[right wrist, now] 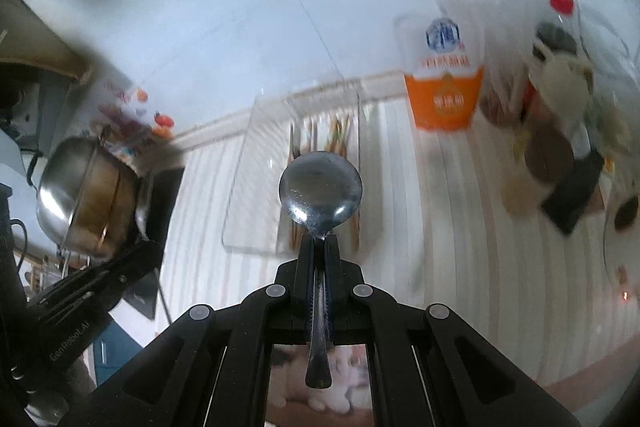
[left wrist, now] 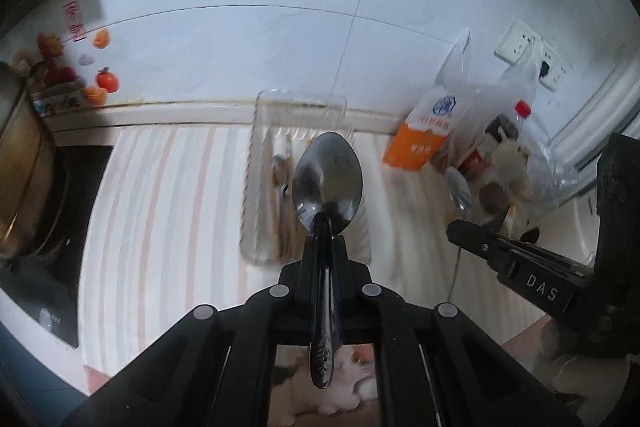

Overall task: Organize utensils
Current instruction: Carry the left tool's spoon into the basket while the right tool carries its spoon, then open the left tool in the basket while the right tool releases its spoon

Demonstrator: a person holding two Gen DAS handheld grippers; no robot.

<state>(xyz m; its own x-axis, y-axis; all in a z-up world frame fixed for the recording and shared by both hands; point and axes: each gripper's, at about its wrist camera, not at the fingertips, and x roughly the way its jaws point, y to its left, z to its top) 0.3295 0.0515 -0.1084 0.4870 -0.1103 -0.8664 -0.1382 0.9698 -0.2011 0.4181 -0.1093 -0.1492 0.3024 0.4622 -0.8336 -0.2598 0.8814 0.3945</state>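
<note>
My left gripper [left wrist: 325, 239] is shut on a metal spoon [left wrist: 327, 179], bowl pointing forward, held above the striped cloth in front of a clear plastic tray [left wrist: 256, 187]. The tray holds a spoon and chopsticks [left wrist: 282, 195]. My right gripper [right wrist: 319, 241] is shut on a second metal spoon [right wrist: 320, 187], bowl forward, held above the same clear tray [right wrist: 248, 187], which shows chopsticks [right wrist: 340, 135] inside. The right gripper also shows at the right in the left wrist view [left wrist: 472, 231], its spoon bowl [left wrist: 460, 189] visible.
A steel pot [right wrist: 80, 195] sits on a black stove [left wrist: 60, 227] at the left. An orange and white carton [left wrist: 420, 139], a red-capped bottle [left wrist: 520, 115] and a plastic bag stand at the back right. A tiled wall with sockets [left wrist: 520, 45] is behind.
</note>
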